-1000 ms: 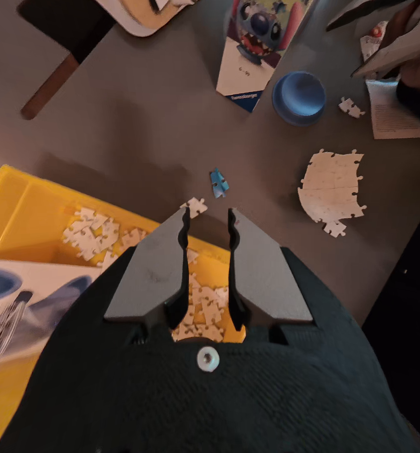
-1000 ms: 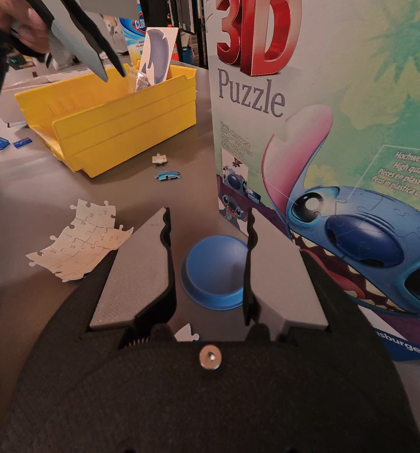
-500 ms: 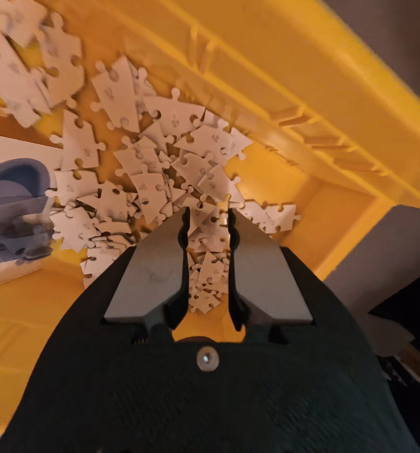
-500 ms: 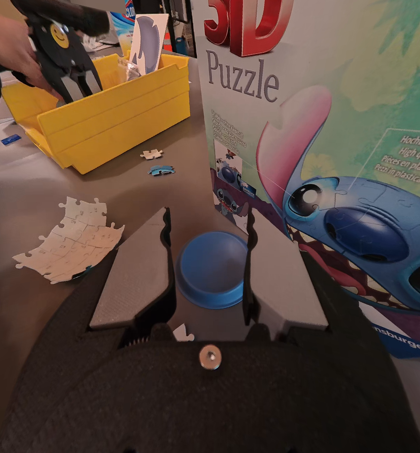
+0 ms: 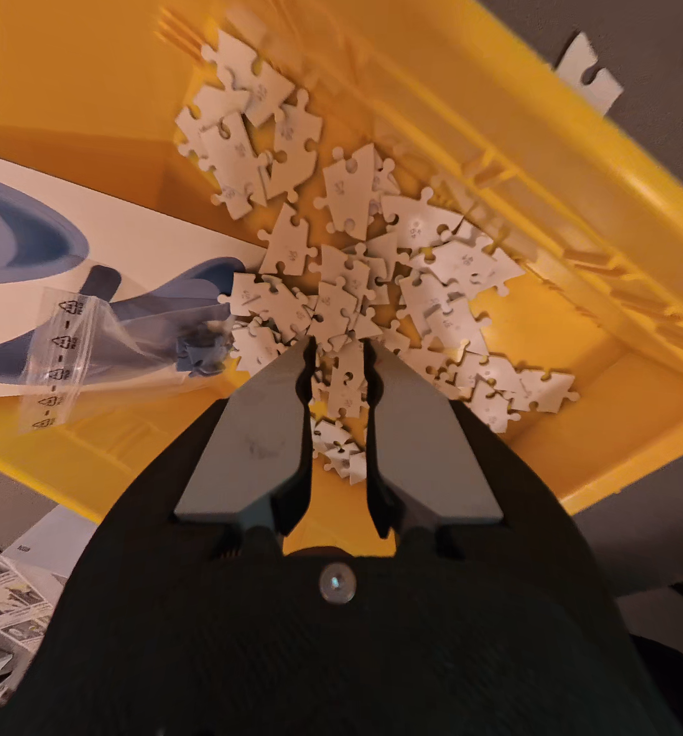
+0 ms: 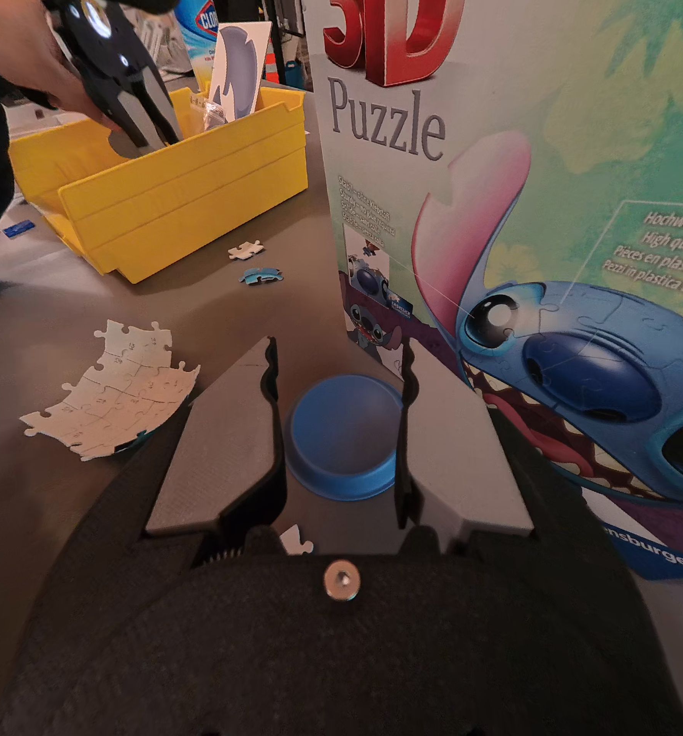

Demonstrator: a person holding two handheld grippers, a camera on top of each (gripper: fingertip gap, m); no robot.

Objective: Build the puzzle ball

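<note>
Yellow bin [image 5: 571,223] holds loose pieces [image 5: 333,314]. Left gripper [image 5: 337,350] inside, fingers narrowly parted, empty, over the pile. Single out one top piece; nip its edge. Right gripper [image 6: 337,358] wide, idle over blue stand [image 6: 343,434].

Workroom: grey table [image 6: 45,302], yellow parts bin [image 6: 180,207], cleaning-wipes tub [image 6: 200,36].

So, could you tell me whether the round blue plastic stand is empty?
Empty: the round blue plastic stand shows a bare bowl, nothing inside.
</note>
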